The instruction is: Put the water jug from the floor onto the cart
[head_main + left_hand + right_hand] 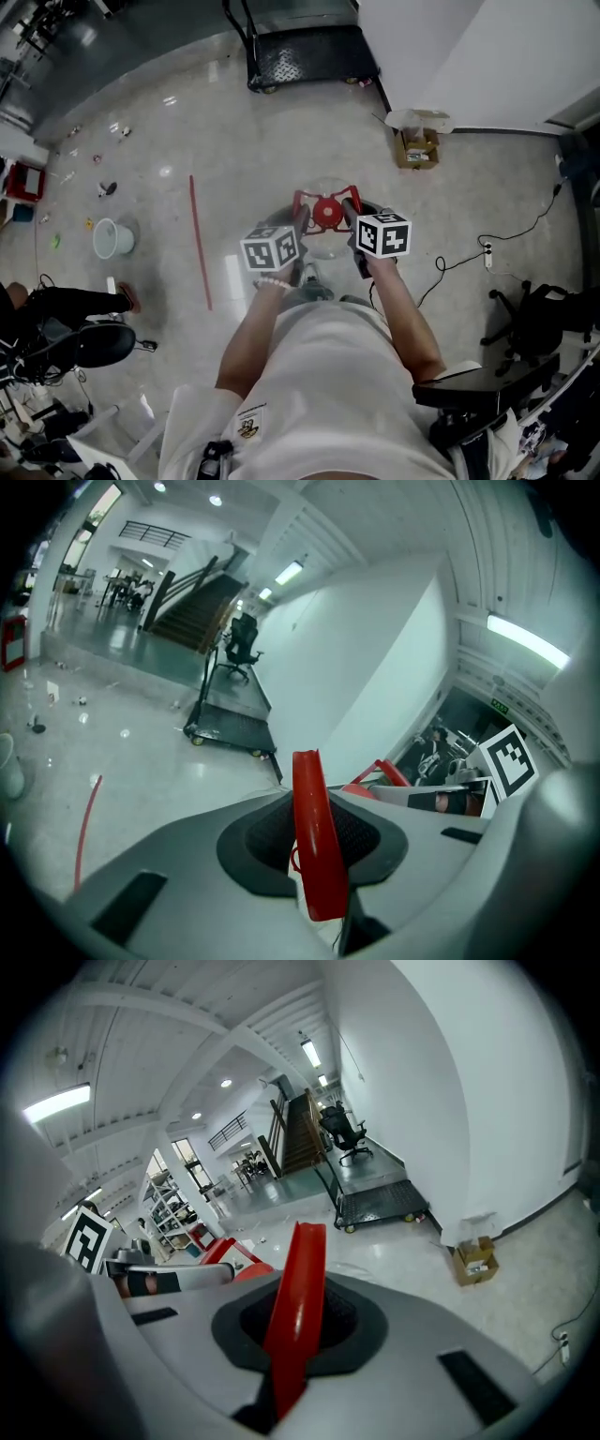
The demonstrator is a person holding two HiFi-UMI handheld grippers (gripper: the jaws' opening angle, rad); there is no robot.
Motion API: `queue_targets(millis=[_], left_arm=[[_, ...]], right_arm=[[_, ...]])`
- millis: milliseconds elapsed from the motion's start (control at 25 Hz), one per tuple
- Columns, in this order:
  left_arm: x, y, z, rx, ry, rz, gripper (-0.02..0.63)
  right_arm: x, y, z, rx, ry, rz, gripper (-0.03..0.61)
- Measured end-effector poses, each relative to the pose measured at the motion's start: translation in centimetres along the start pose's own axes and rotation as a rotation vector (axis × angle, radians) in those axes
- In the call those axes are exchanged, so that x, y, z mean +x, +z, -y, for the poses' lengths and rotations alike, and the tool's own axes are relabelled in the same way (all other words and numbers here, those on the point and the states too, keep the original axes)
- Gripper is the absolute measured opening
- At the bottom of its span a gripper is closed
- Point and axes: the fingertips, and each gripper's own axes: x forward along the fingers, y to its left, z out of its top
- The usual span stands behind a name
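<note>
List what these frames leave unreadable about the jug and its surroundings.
- Body of the water jug: head view, clear plastic partly under left gripper and right gripper; fill level unreadable.
- Its clearance from the floor: both gripper views, jaws block the lower frame.
- Contents of the cardboard box: head view, too small.

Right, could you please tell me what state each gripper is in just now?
Left gripper: closed on the red jug handle.
Right gripper: closed on the red jug handle too.
</note>
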Motion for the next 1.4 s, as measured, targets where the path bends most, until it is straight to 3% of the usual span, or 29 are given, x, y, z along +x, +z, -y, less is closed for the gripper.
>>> queue_targets(millis=[360,840,1400], left_arm=[[3.9,3.8,-0.1,0.038,-0.053,-0.019,0.072],[11.3,7.9,-1.2,0.007,-0.047,-0.037,0.072],[23.2,19.0,-2.7,-0.032,0.007,0.037,0.072]], right_arm=[[1.5,3.5,2.8,0.043,-0.051,0.053,0.026],[5.7,8.6,8.2,0.059,-0.016,0.045,0.026],[13.6,21.2,16.5,0.008,0.062,0.019,0.026]])
